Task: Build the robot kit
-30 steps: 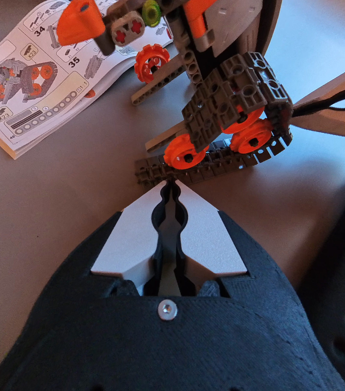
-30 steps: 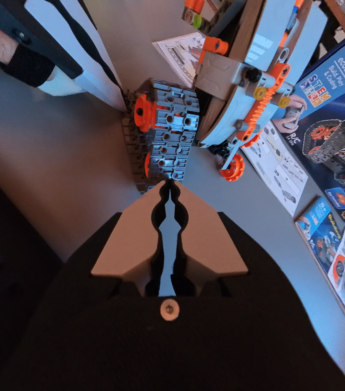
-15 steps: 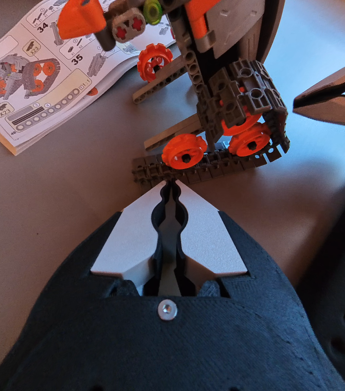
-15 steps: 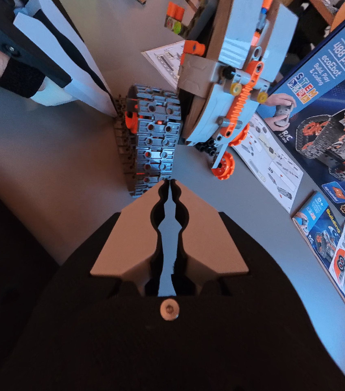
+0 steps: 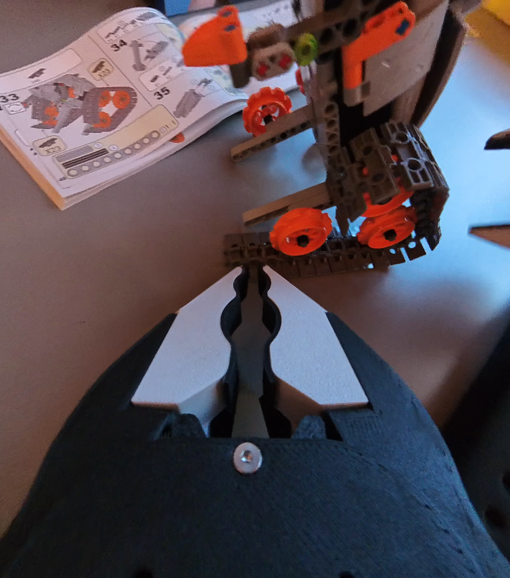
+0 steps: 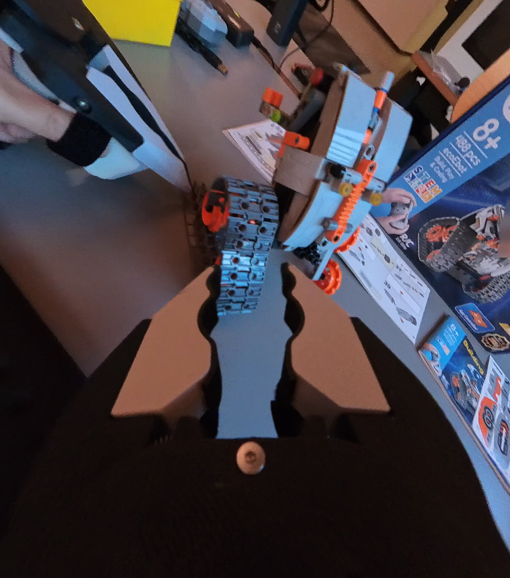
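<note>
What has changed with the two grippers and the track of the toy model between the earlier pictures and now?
The right gripper has opened; a second ago it was shut at the lower end of the grey track, which now lies between its fingers, apparently ungripped. The wrapped part of the track has folded closer around the orange wheels. The left gripper stays shut on the track's free end. The booklet lies as before.

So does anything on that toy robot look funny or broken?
Yes. The grey track is not looped around the orange wheels: one end lies flat on the table, where the left gripper pinches it. The model also leans tilted rather than standing level. The right gripper is open beside the track.
</note>
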`<state>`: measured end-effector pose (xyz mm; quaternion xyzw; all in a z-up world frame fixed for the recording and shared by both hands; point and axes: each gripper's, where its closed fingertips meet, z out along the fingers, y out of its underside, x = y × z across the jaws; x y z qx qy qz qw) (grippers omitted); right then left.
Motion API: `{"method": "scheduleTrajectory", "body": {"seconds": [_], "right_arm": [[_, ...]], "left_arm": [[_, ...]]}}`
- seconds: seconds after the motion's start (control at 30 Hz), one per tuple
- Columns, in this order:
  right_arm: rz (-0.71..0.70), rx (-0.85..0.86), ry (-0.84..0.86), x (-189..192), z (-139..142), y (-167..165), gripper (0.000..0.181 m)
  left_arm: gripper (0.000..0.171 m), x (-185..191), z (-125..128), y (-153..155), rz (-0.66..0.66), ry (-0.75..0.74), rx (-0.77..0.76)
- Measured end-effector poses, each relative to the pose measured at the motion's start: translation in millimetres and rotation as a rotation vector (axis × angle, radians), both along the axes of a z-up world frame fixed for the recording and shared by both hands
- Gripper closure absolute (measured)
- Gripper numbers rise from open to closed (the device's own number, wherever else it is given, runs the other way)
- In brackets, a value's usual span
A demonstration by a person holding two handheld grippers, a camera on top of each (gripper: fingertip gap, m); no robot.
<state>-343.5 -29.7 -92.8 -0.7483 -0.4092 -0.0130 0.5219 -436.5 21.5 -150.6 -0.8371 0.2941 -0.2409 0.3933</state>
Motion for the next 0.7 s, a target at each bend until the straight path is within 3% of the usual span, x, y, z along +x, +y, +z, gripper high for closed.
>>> {"method": "scheduleTrajectory", "body": {"seconds": [0.1, 0.2, 0.37, 0.53, 0.7], "right_arm": [[0.003, -0.04, 0.044, -8, -7, 6, 0.121], [-0.006, -0.091, 0.116, -10, -10, 13, 0.117], [-0.006, -0.112, 0.135, -12, -20, 18, 0.111], [0.008, -0.101, 0.208, -17, -26, 24, 0.114], [0.048, -0.071, 0.153, -13, -30, 20, 0.118]], "left_arm": [[0.164, -8, 2, 7, 0.051, -0.041, -0.017], [0.158, -13, 4, 13, 0.071, -0.084, -0.038], [0.145, 11, 28, 10, -0.107, -0.187, 0.052], [0.137, 27, 12, -5, -0.352, 0.011, 0.127], [0.139, 27, -4, -1, -0.443, 0.22, 0.274]]}}
